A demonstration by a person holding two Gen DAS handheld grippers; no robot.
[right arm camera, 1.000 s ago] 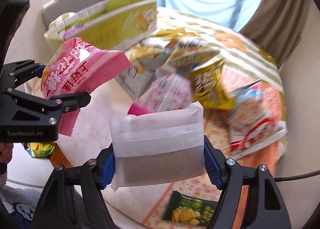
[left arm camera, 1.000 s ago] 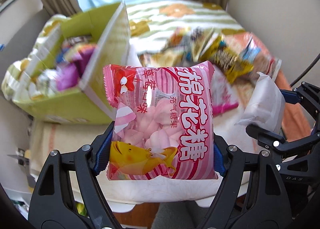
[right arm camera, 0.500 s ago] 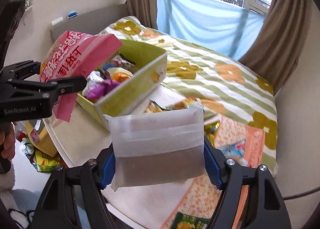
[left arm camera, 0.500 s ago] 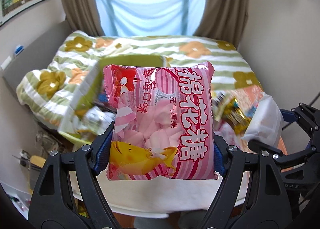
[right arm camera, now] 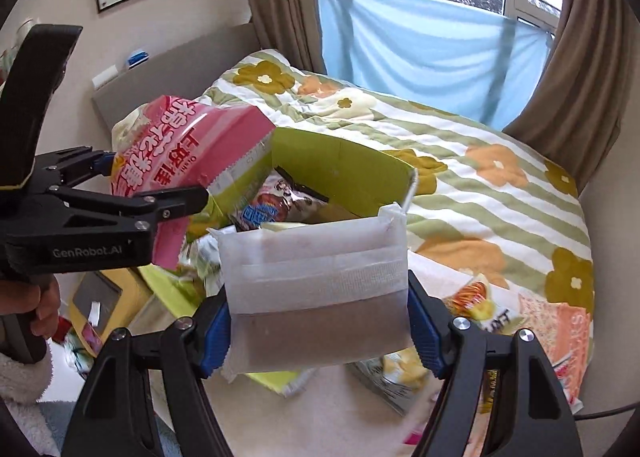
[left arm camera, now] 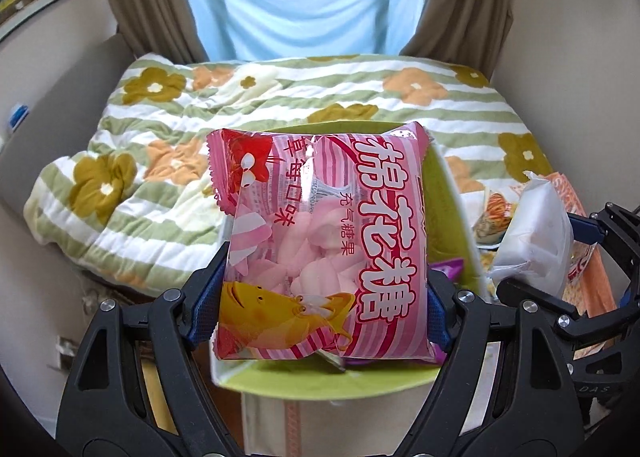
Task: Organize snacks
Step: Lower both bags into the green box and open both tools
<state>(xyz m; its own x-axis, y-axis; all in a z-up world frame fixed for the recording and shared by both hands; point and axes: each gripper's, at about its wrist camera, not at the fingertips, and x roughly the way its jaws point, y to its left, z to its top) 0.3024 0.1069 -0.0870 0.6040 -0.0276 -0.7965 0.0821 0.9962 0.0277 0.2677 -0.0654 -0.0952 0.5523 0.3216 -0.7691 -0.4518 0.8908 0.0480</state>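
We see left tongs (left arm camera: 320, 299) clamped on a puffy pink marshmallow bag (left arm camera: 320, 241) | right tongs (right arm camera: 320, 321) clamped on a flat white sachet (right arm camera: 316, 289) | open green cardboard box (right arm camera: 344, 173) lies directly below and ahead; left is nearer.

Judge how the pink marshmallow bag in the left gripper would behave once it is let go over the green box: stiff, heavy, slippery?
The pink marshmallow bag looks puffed with air, so probably light and squashy. Its glossy film suggests it may slip. Dropped into the green box, it would likely settle softly.
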